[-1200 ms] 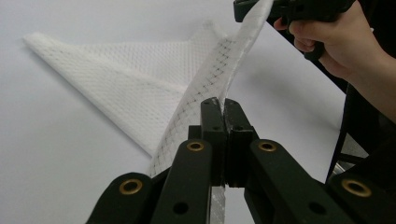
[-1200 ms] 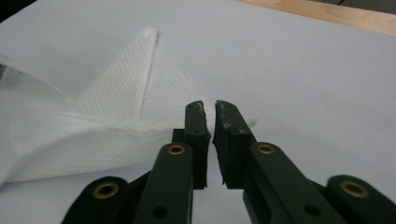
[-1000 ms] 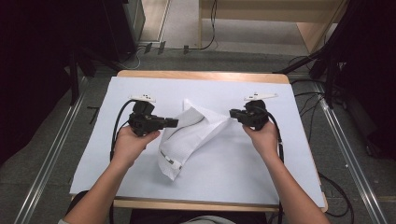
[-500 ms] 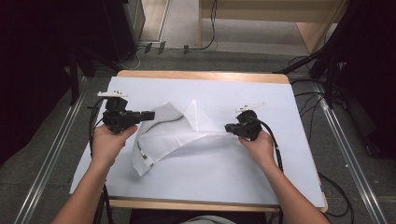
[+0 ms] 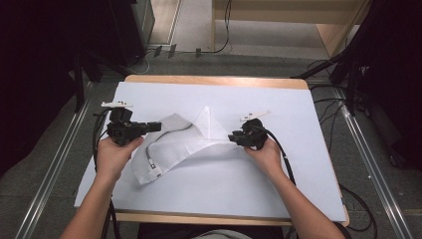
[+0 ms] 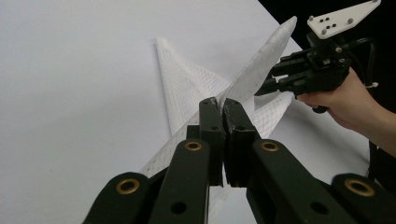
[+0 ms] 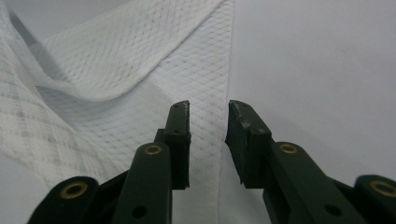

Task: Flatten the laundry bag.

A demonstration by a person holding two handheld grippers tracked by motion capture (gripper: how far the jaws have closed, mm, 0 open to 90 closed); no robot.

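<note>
1. White mesh bag (image 5: pixel 171 149) lies crumpled on the white sheet covering the table (image 5: pixel 298 164), left of centre. One pointed corner stands up towards the far side; a zipper end with a small pull sits at the near-left edge.
2. Left gripper (image 5: pixel 158 126): in the left gripper view its jaws are pressed together on a fold of the mesh, and the fabric rises taut from the pinch. It holds the bag's left upper edge just off the sheet.
3. Right gripper (image 5: pixel 233 138): in the right gripper view the jaws stand parted with a clear gap and nothing between them. Mesh lies flat beneath them, its straight hem (image 7: pixel 231 70) running under the gap. In the high view the tips sit at the bag's right edge.
4. Judged step: spreading or straightening the bag. One side is gripped; the other is lined up for a grip but not yet taken.
5. Next move likely calls for lowering the right jaws so one slips under the hem, then closing on the edge.
6. With both edges held, pulling the hands apart should flatten the raised fold in the middle.
7. Caution: the mesh is thin and limp; a shallow bite may slip, and the sheet below could be caught with it.
</note>
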